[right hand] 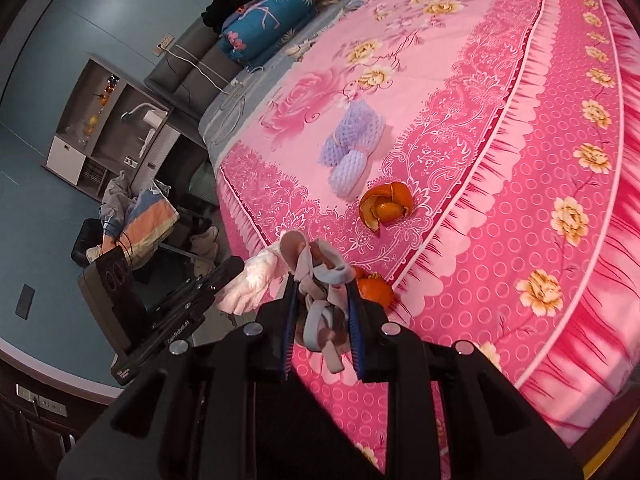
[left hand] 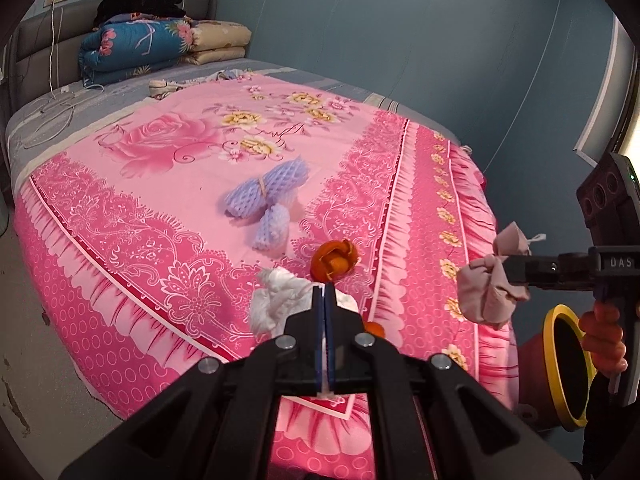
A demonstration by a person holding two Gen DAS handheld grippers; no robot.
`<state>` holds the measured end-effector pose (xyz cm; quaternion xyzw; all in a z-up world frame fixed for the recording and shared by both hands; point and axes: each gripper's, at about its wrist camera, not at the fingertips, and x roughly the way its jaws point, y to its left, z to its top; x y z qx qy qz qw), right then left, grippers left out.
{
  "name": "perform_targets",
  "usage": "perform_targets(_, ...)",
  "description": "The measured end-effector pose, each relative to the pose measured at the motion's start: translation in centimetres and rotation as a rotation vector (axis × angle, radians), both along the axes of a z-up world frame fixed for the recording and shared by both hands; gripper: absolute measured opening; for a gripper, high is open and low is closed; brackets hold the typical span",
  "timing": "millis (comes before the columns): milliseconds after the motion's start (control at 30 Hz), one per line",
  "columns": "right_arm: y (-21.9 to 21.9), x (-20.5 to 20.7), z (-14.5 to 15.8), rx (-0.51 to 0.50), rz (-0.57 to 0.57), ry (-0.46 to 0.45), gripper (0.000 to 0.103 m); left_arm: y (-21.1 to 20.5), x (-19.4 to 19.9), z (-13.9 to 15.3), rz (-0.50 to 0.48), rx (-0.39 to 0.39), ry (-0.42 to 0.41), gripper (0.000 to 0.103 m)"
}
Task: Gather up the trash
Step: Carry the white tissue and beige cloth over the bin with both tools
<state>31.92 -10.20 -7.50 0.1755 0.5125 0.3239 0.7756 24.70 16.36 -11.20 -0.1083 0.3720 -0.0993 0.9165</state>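
Note:
My left gripper (left hand: pixel 324 289) is shut on a white crumpled tissue (left hand: pixel 276 300), held above the near edge of the bed. My right gripper (right hand: pixel 322 286) is shut on a beige crumpled wad (right hand: pixel 316 268) with loose strips hanging from it. In the left wrist view the right gripper (left hand: pixel 507 270) holds that wad (left hand: pixel 486 288) off the bed's right side. The right wrist view shows the left gripper (right hand: pixel 234 268) with the tissue (right hand: pixel 250 282). On the pink sheet lie an orange peel (left hand: pixel 334 261) (right hand: pixel 384 204), a smaller orange piece (left hand: pixel 376 329) (right hand: pixel 374 286) and two purple foam nets (left hand: pixel 264 196) (right hand: pixel 352 148).
An orange bin with a yellow rim (left hand: pixel 560 364) stands right of the bed, by a hand (left hand: pixel 604 336). Folded quilts (left hand: pixel 132 46) and a cable (left hand: pixel 52 116) lie at the bed's head. A shelf unit (right hand: pixel 104 120) and a heap of clothes (right hand: pixel 136 216) are on the floor.

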Motion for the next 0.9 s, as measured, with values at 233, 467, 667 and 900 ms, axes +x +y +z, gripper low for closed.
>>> perform_targets(233, -3.0, -4.1, 2.9, 0.007, -0.018, -0.062, 0.022, -2.1, -2.2, 2.5, -0.032, -0.007, -0.054, 0.001)
perform_targets(467, -6.6, -7.4, 5.6, 0.030, -0.073, -0.133, 0.022, -5.0, -4.1, 4.6, -0.085, -0.017, -0.102, 0.001)
perform_targets(667, -9.5, -10.0, 7.8, 0.052, -0.128, -0.199, 0.022, -7.4, -5.5, 6.3, -0.123, -0.022, -0.143, 0.001)
perform_targets(900, -12.4, -12.9, 10.2, 0.066, -0.176, -0.286, 0.022, -9.6, -6.9, 8.6, -0.152, -0.041, -0.190, 0.001)
